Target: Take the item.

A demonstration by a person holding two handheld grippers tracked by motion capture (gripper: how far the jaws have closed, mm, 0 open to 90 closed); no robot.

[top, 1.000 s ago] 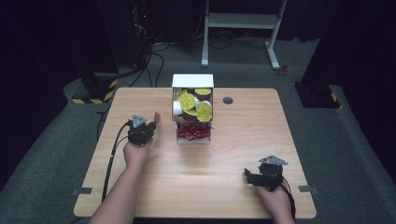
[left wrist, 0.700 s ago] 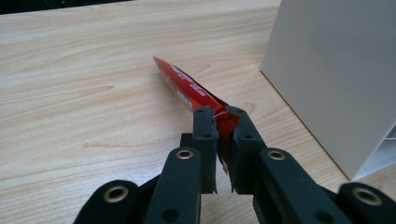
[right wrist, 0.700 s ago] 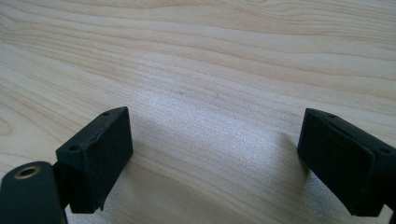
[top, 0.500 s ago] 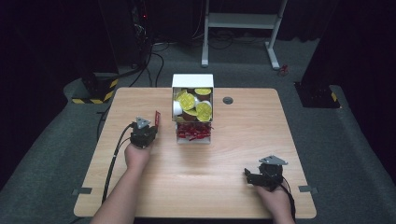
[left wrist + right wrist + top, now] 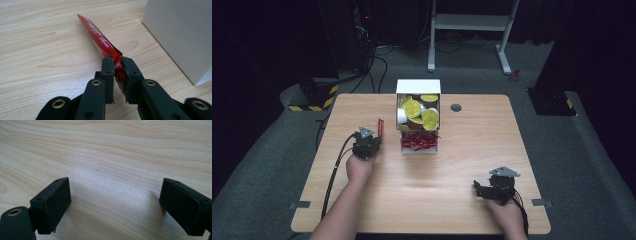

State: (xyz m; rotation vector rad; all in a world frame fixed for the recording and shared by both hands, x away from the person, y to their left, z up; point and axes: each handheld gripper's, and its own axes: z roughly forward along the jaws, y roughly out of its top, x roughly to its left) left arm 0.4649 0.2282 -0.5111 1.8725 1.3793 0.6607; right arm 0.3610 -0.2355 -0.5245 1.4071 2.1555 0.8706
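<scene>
At the wooden table (image 5: 452, 200), I hold my left gripper (image 5: 373, 136) on the left side, just left of the white box (image 5: 417, 86), its jaws clamped on one end of a red sachet (image 5: 380, 127) that sticks up and away from the tool. In the left gripper view, the jaws pinch the crumpled near end of the sachet (image 5: 103, 42), whose long flat body angles up toward the far left above the wood grain, while the plain white wall of the box (image 5: 180, 35) stands at right, apart from the packet. From the high view, the box sits at the far middle of the table, its upper section packed with yellow-lidded pods (image 5: 430, 118) and its lower front tray holding a heap of red sachets (image 5: 419, 141). A small dark round grommet (image 5: 456, 107) lies in the tabletop just right of the box. My right gripper (image 5: 479, 190) rests near the right front edge of the table, well apart from the box and from my left hand (image 5: 360, 167). In the right gripper view its two black jaws stand wide apart with nothing between them, only bare wood (image 5: 120, 157) beneath. Cables (image 5: 334, 172) trail from the left tool back along my forearm toward the near edge.
</scene>
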